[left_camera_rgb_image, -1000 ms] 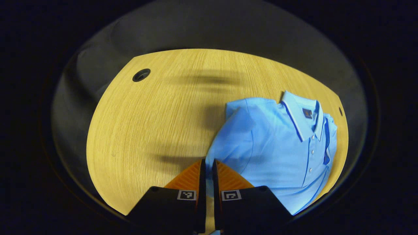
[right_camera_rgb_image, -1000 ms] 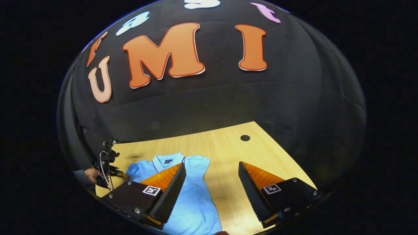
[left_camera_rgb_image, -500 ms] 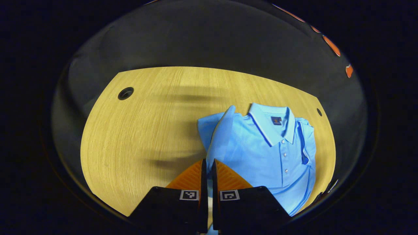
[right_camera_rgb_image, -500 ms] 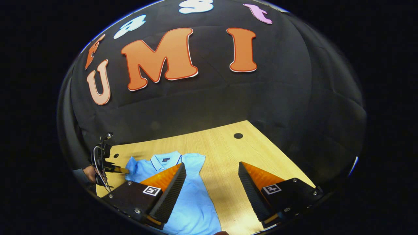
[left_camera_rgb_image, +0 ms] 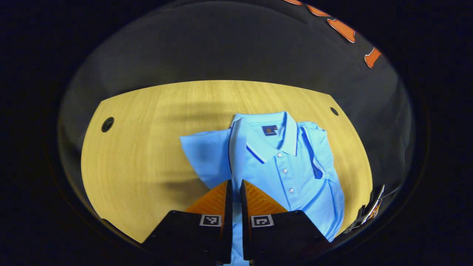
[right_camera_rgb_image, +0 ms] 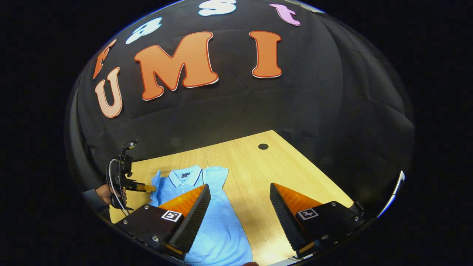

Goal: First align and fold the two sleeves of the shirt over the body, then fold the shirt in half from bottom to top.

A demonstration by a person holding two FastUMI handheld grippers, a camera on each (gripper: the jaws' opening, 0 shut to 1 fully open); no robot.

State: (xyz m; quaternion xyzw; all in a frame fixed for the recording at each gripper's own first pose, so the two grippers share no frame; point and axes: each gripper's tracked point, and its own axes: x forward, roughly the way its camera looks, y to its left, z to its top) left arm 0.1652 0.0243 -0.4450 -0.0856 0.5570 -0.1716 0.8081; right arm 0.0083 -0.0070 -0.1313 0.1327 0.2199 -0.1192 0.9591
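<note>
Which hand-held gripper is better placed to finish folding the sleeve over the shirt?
Left: the left hand-held gripper is shut on the light blue polo shirt; the right hand-held gripper is open, holding nothing.

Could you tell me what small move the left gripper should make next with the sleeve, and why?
Probably carry it a little further across and lower it onto the shirt's front. The left gripper is shut on the sleeve, which stands raised in a ridge beside the collar, not yet flat.

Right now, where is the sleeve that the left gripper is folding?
In the left gripper view the sleeve is pinched between the left gripper's fingers, lifted over the shirt's left edge beside the collar.
</note>
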